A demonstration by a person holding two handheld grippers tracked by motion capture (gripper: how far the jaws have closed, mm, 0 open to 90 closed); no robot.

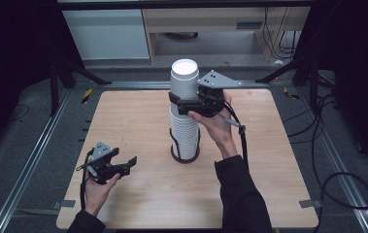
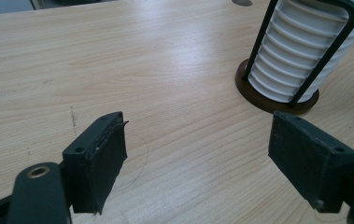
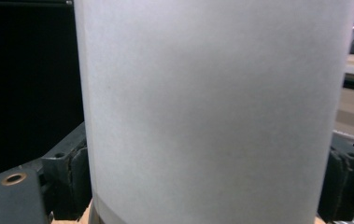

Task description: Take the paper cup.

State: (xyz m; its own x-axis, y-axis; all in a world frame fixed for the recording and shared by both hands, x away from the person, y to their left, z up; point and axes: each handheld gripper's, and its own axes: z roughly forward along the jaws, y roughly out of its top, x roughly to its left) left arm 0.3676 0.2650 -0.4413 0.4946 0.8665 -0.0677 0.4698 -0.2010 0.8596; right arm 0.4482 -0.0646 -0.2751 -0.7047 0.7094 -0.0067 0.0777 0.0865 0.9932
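The right gripper (image 1: 184, 101) was clamped around the top paper cup (image 1: 185, 77) of a tall stack of white cups (image 1: 184, 131), its jaws pressing the cup's wall from either side. In the right gripper view the cup (image 3: 212, 107) stood squarely between the two jaws, touching both pads. The stack sat in a black wire holder (image 1: 185, 156) on a round dark base, near the middle of the wooden table (image 1: 138, 121), directly below that gripper.

The left gripper (image 1: 125, 165) rested low over the table, well apart from the stack, its jaws spread wide with nothing between them; in its own view the holder's base (image 2: 277, 95) lay ahead and to the right.

Such a cup was probably very light, thin-walled and easily crushed, and smooth enough to slip. A gentle squeeze on the side wall looked sensible, since hard pressure would likely buckle it. Nested cups tend to stick, so the one beneath might lift along with it.
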